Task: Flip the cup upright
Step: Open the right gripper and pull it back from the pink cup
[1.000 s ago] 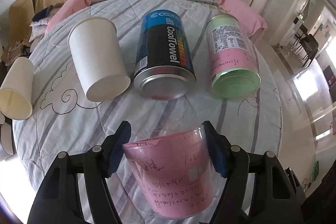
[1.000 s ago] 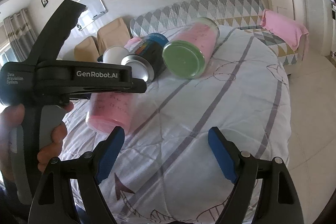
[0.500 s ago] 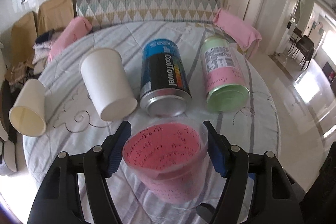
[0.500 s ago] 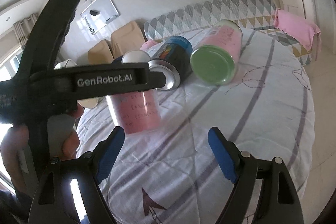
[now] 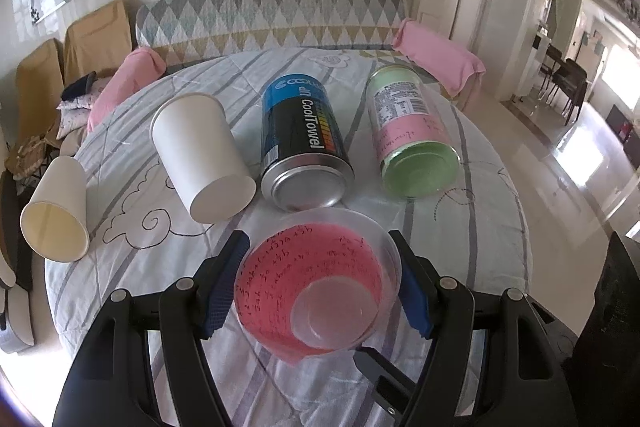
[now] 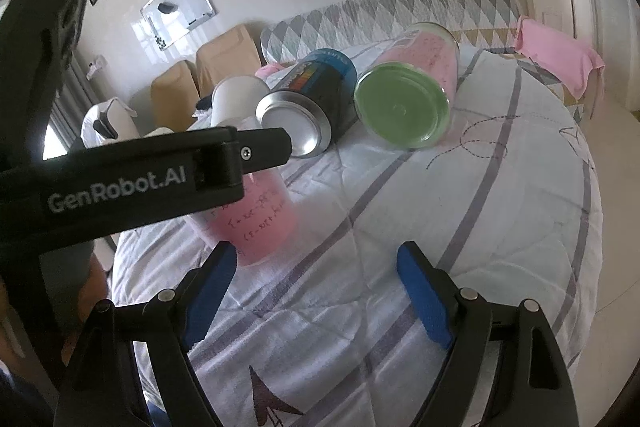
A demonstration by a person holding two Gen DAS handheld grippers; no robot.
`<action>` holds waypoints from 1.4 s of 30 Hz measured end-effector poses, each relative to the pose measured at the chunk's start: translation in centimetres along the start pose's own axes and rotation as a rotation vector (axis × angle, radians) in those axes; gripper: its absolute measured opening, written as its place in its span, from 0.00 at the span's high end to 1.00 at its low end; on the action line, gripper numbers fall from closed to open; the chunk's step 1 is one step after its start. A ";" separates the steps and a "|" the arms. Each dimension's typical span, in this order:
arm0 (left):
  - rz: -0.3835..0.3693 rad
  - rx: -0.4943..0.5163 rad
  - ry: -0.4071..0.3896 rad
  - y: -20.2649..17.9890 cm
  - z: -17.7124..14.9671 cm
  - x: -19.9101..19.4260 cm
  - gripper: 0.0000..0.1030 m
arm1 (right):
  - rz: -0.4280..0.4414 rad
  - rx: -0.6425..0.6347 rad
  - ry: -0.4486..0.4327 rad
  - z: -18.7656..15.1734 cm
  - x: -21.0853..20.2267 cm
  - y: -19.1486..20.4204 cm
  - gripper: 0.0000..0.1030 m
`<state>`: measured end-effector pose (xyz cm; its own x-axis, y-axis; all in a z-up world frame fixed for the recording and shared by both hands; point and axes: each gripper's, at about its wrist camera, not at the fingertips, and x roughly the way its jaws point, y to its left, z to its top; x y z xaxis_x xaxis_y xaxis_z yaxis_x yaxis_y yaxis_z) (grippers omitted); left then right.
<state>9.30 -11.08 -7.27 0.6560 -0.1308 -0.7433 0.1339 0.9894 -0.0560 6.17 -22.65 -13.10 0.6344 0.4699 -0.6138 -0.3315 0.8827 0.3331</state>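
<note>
The left gripper [image 5: 318, 287] has its jaws pinching the clear plastic cup with a pink handwritten liner [image 5: 320, 291] across its sides, mouth tilted up toward the camera, so it looks nearly righted above the quilted round bed [image 5: 460, 227]. The right gripper [image 6: 316, 299] idles with jaws spread over bare quilt. At 12 o'clock beyond the cup lies the blue-and-black metal can [image 5: 304, 143], at 1 o'clock the green-lidded jar [image 5: 408, 135].
</note>
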 end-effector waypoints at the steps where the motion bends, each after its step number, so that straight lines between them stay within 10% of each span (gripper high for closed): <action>1: -0.003 0.000 0.000 0.0 -0.1 -0.1 0.31 | 0.000 0.000 0.000 0.0 0.0 0.0 0.19; 21: -0.075 -0.033 -0.105 2.6 -1.6 -7.4 0.00 | -0.089 -0.009 0.018 0.0 -3.5 0.6 0.18; 42: 0.063 -0.051 -0.290 5.1 -4.9 -16.2 0.00 | -0.279 -0.081 -0.284 1.8 -12.7 7.7 0.18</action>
<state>-4.24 -3.56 1.22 0.8475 -0.0747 -0.5255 0.0540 0.9970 -0.0547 -3.20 -21.84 -1.40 0.8717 0.2010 -0.4470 -0.1658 0.9792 0.1170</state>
